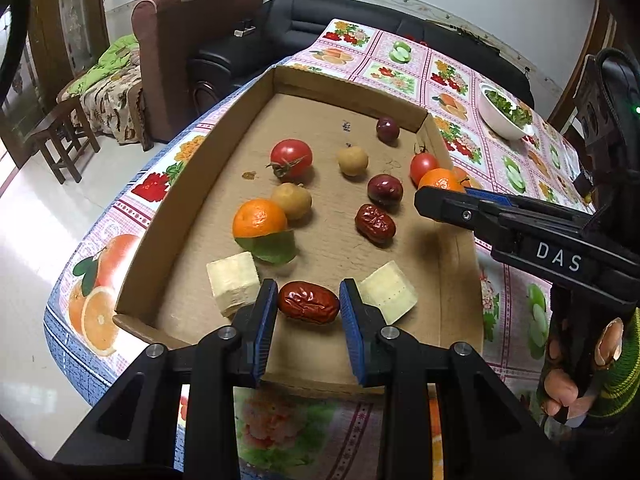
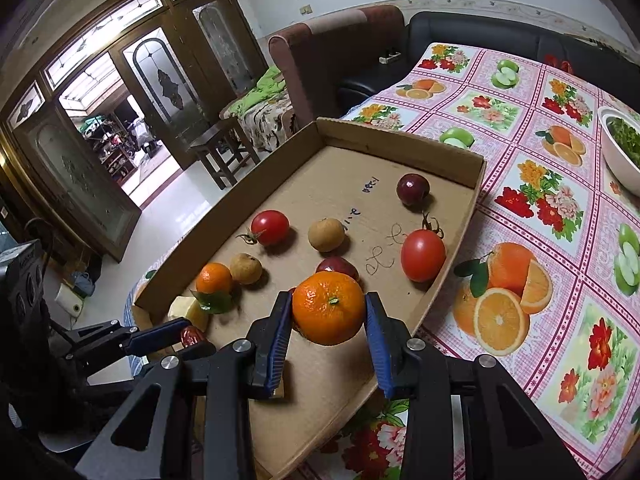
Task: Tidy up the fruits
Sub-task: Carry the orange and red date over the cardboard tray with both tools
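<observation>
Fruit-printed plastic cloth in pink checks is covering the worktop (image 1: 400, 64), and a shallow cardboard tray (image 1: 168, 236) is lying on it with its low walls folded up.

At the tray's near edge, the left tool (image 1: 308, 304) is pinching a wrinkled, glossy red date (image 1: 308, 301) between its ribbed blue pads, the date sitting on or just above the cardboard floor. The right tool (image 2: 327, 312) is gripping a round, dimpled orange mandarin (image 2: 328, 307) by its sides, holding it over the tray's near right part.

Spreading outward from these two, the tray is holding a second red date (image 1: 375, 224), a second mandarin (image 1: 259, 218) resting on a green leaf (image 1: 269, 246), two pale cream cubes (image 1: 233, 282) with a porous surface flanking the left tool, two smooth red tomatoes (image 1: 291, 158) with dried green stems, two dull tan round fruits (image 1: 292, 200), and two dark purple shiny round fruits (image 1: 385, 190). Blue pen scribbles are marking the cardboard floor.

Beyond the tray, a white bowl (image 1: 505, 111) of chopped greens is standing on the cloth. A brown armchair (image 1: 188, 36) and a black sofa (image 1: 304, 20) are standing behind the worktop, with a dark wooden stool (image 1: 60, 140) on the pale tiled floor.
</observation>
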A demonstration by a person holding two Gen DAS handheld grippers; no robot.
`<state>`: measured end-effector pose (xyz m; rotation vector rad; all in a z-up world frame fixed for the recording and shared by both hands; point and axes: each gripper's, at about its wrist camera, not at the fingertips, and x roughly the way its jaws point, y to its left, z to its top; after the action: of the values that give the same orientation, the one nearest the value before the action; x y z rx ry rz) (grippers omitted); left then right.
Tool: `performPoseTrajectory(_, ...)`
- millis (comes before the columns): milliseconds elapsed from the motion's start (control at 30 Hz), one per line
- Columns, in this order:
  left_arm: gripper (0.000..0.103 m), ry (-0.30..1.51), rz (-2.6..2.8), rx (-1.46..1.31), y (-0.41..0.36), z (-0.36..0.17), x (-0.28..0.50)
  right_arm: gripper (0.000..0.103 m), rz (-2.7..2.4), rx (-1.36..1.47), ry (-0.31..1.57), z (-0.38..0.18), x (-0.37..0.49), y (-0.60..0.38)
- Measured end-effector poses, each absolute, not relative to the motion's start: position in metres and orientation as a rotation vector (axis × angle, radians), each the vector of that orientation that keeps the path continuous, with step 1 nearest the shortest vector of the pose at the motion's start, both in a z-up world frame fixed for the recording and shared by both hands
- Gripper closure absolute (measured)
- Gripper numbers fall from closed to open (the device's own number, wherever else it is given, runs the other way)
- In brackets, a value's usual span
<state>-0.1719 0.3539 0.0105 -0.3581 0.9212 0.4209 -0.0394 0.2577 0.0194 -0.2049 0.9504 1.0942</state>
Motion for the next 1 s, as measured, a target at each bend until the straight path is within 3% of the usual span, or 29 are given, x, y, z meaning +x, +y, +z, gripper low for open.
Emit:
performPoseTrajectory(500, 0.074, 0.947, 0.403, -0.365, 0.353, -0.001, -0.161, 0.067, 1.069, -0.209, 0.910, 0.030, -0.014, 0.293)
performPoseTrajectory(1000, 0.073, 0.961, 0.413, -0.352, 0.356, 0.001, -0.147, 0.067, 1.008, -0.236, 0.969, 0.001, 0.020, 0.328)
